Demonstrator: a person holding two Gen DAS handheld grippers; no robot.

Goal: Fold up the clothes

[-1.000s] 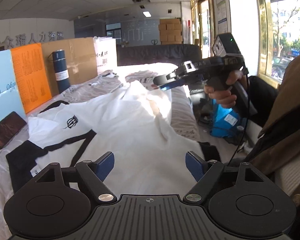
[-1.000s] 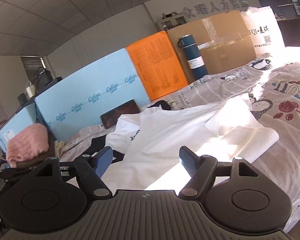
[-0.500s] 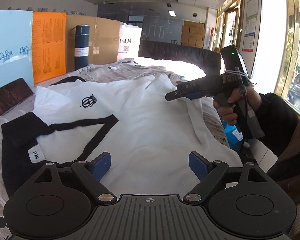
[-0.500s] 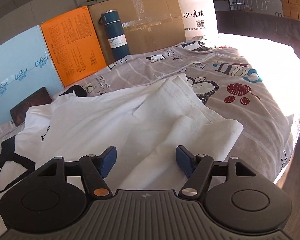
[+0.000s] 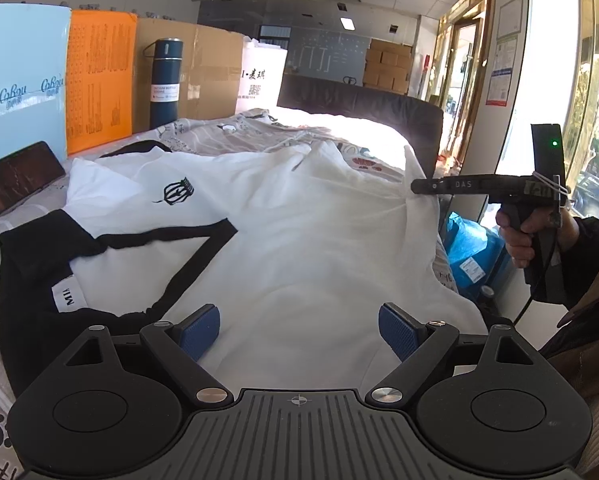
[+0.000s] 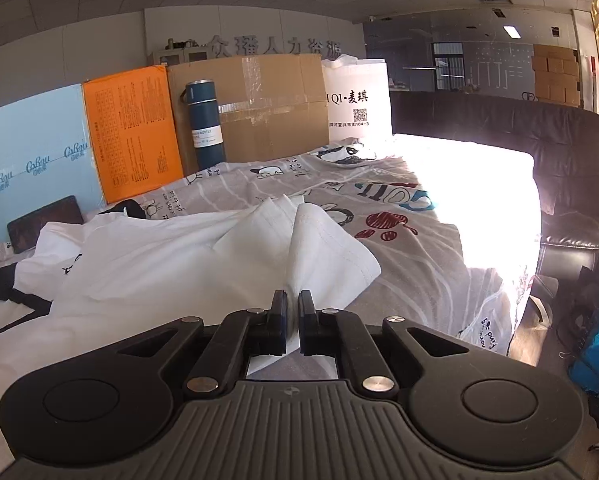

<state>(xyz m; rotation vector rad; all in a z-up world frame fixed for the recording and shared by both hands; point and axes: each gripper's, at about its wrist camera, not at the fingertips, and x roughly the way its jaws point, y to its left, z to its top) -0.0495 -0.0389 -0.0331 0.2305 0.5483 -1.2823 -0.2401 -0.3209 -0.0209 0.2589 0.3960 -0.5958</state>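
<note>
T-shirt (image 5: 299,240), white with black trim, spread mostly flat on bed (image 6: 439,248), no finished fold seen. Right tool (image 6: 292,312) jaws just closed, pinching hem corner, cloth bunched between them. Left tool (image 5: 299,330) wide open, empty, over near edge. Folding barely begun; all folds left.
</note>
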